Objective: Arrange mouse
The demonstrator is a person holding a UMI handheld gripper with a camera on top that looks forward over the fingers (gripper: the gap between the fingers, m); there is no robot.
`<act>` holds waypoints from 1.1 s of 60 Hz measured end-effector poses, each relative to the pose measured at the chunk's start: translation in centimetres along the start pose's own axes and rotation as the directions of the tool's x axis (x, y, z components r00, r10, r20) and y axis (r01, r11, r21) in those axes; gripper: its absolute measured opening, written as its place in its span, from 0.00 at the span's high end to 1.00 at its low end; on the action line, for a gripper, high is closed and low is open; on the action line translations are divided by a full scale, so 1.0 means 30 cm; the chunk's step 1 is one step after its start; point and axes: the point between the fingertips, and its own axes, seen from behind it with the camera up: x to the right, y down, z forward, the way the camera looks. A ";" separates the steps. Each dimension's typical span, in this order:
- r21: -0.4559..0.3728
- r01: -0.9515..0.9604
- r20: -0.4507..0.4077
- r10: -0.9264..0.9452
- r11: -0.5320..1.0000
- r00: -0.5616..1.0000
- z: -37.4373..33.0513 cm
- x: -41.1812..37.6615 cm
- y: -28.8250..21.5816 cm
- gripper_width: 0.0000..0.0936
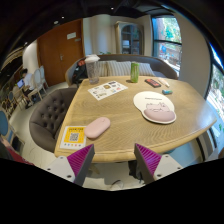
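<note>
Wooden round tabletop (125,125) is filling most of the room from where I'm standing, light oak-ish grain. The tongs (113,160) are hovering just off its near edge, spread wide apart with nothing between them, and the magenta pads (81,160) are showing on the inner faces of both fingers.

Mouse (97,127) is sitting on the tabletop just ahead of the left finger, pale pink, lying flat and a bit diagonal. It's not touching the tongs at all. Right beside it, closer to the table's edge, a yellow card (72,136) with a square code on it is lying flat.

Over toward the right a round pale mat (154,103) is lying on the wood, with a pinkish oval thing (159,115) resting on its near part, can't really tell what that one is. Further back a green cup (134,72) is standing upright, a tall clear jar (93,68) is standing left of it, and a printed sheet (107,90) is lying flat in front of the two. A small dark gadget (153,83) is lying beyond the mat.

Grey padded chair (48,110) is tucked in on the left side. A person (22,84) is sitting way off in the back left, past the chair.
</note>
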 end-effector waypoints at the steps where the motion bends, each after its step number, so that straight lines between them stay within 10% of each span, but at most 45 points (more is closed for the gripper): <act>1: 0.001 -0.003 0.012 0.003 1.000 1.000 0.020 -0.012 0.004 0.11; 34: 0.064 0.073 0.201 -0.085 0.995 0.976 0.428 -0.283 -0.147 0.13; 51: 0.283 0.075 0.110 -0.110 0.956 0.988 0.518 -0.284 -0.228 0.45; 66: 0.074 0.012 0.247 -0.030 0.997 0.968 0.485 -0.315 -0.249 0.58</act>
